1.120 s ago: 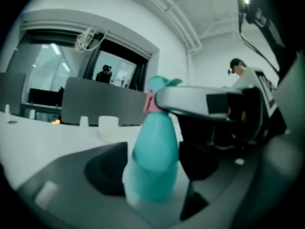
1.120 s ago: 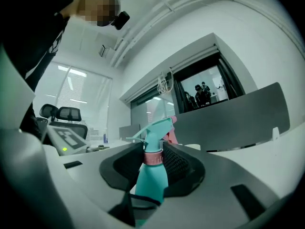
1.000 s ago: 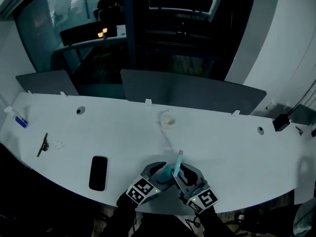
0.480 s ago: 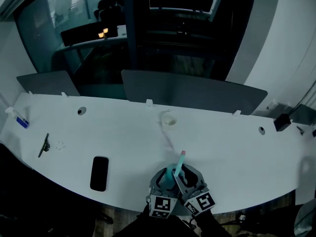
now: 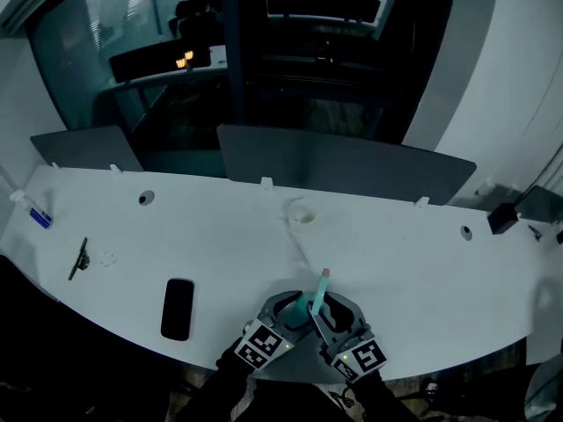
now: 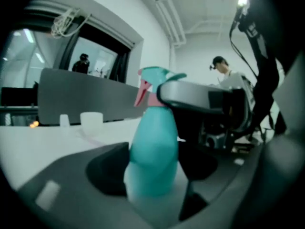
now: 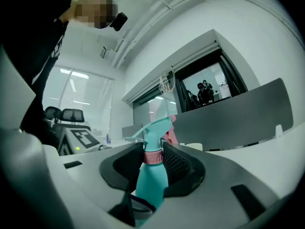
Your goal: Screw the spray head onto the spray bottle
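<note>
A teal spray bottle (image 5: 308, 305) stands upright near the table's front edge, its spray head (image 5: 322, 276) with the pink trigger on top. My left gripper (image 5: 295, 311) is shut on the bottle's body (image 6: 152, 161), low down; its jaws have narrowed a little on it within the last second. My right gripper (image 5: 327, 311) comes in from the other side. In the right gripper view its ribbed pads (image 7: 175, 163) close on the pink collar (image 7: 153, 157) of the spray head (image 7: 155, 130). In the left gripper view one right jaw crosses in front of the neck.
On the white table (image 5: 413, 262) a black phone (image 5: 177, 308) lies to the left, a small white cup (image 5: 300, 214) further back, and a dark tool (image 5: 77, 258) at far left. A grey partition (image 5: 343, 170) runs along the back edge. A person (image 6: 224, 75) stands beyond.
The left gripper's marker cube swung right, under the bottle, then came back to the left. Bottle and right gripper stayed in place.
</note>
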A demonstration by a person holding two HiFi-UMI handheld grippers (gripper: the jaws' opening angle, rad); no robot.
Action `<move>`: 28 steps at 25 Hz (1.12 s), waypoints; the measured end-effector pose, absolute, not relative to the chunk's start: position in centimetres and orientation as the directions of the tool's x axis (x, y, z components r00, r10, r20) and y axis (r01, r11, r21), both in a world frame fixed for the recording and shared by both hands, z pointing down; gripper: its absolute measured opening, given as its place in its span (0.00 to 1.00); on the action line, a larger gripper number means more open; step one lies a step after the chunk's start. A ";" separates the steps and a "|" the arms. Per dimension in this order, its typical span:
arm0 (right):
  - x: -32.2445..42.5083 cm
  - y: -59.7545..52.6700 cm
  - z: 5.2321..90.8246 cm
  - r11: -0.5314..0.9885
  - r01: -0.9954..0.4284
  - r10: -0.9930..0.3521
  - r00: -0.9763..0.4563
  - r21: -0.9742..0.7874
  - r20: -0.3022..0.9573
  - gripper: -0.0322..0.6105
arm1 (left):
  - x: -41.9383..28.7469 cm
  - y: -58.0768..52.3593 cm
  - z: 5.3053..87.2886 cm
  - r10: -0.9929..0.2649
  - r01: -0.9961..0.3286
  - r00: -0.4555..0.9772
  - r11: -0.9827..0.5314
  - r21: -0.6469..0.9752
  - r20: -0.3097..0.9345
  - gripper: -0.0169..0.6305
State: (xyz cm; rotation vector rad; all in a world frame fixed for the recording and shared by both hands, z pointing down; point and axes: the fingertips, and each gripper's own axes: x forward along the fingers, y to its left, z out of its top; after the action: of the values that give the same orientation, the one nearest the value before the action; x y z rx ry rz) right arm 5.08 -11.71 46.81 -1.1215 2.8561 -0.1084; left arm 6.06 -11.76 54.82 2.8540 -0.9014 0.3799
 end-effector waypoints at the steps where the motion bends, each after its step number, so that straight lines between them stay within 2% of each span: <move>1: 5.0 -11.6 46.8 0.713 -0.696 -0.701 -0.712 -0.086 -0.043 0.26 | 5.8 -11.8 54.8 -0.626 -0.654 0.737 -0.756 0.034 0.257 0.53; 4: 4.5 -11.4 46.8 0.692 -0.718 -0.721 -0.691 -0.076 -0.048 0.25 | 5.0 -11.6 54.8 -0.824 -0.849 0.517 -0.529 0.013 0.233 0.53; 6: 4.3 -11.3 46.8 0.708 -0.703 -0.706 -0.707 -0.070 -0.045 0.26 | 4.9 -11.4 55.2 -0.860 -0.884 0.454 -0.467 -0.002 0.231 0.53; 7: 4.2 -11.2 46.9 0.718 -0.692 -0.695 -0.717 -0.071 -0.042 0.26 | 4.8 -11.4 55.4 -0.845 -0.868 0.479 -0.496 -0.013 0.239 0.54; 9: 4.2 -11.2 47.0 0.744 -0.663 -0.667 -0.744 -0.084 -0.034 0.25 | 4.6 -11.5 55.6 -0.747 -0.775 0.606 -0.631 -0.009 0.273 0.58; 10: 4.2 -11.2 47.0 0.758 -0.645 -0.650 -0.759 -0.096 -0.032 0.26 | 4.6 -11.7 55.5 -0.670 -0.705 0.684 -0.709 0.025 0.288 0.63; 11: 4.2 -11.2 47.0 0.771 -0.627 -0.633 -0.773 -0.111 -0.030 0.26 | 4.7 -11.7 55.5 -0.582 -0.625 0.757 -0.777 0.071 0.297 0.63; 13: 4.3 -11.3 47.0 0.791 -0.598 -0.606 -0.795 -0.130 -0.028 0.26 | 5.2 -11.5 55.4 -0.425 -0.478 0.851 -0.870 0.122 0.309 0.59; 15: 4.3 -11.2 47.0 0.795 -0.594 -0.601 -0.799 -0.127 -0.029 0.26 | 5.3 -11.2 55.3 -0.374 -0.421 0.871 -0.902 0.093 0.318 0.54; 17: 4.3 -11.2 46.9 0.781 -0.615 -0.622 -0.783 -0.112 -0.034 0.26 | 5.3 -11.1 55.0 -0.440 -0.478 0.848 -0.876 0.067 0.294 0.53; 19: 4.4 -11.2 46.9 0.753 -0.649 -0.655 -0.754 -0.106 -0.041 0.26 | 5.1 -11.2 54.8 -0.584 -0.613 0.774 -0.787 0.062 0.244 0.53; 21: 4.5 -11.1 46.9 0.729 -0.678 -0.684 -0.728 -0.099 -0.046 0.26 | 5.0 -11.2 54.9 -0.734 -0.758 0.643 -0.651 0.043 0.218 0.53; 23: 4.3 -10.9 46.9 0.720 -0.687 -0.693 -0.719 -0.101 -0.051 0.26 | 4.9 -11.0 55.1 -0.830 -0.852 0.511 -0.523 0.006 0.222 0.53; 25: 4.2 -10.9 46.9 0.724 -0.681 -0.688 -0.724 -0.109 -0.054 0.26 | 4.8 -10.9 55.5 -0.853 -0.874 0.467 -0.486 -0.029 0.233 0.54; 27: 4.2 -10.8 46.9 0.740 -0.665 -0.671 -0.740 -0.103 -0.045 0.26 | 4.6 -10.9 55.7 -0.807 -0.821 0.534 -0.566 -0.071 0.252 0.55; 28: 4.1 -10.8 47.0 0.753 -0.650 -0.656 -0.754 -0.100 -0.039 0.26 | 4.4 -11.1 55.6 -0.756 -0.767 0.598 -0.636 -0.083 0.265 0.61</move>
State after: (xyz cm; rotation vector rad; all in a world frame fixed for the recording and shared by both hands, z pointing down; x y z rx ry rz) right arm 4.14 -10.78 46.97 -1.0727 2.8740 -0.1240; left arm 4.40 -11.06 55.63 2.7733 -1.3217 0.4317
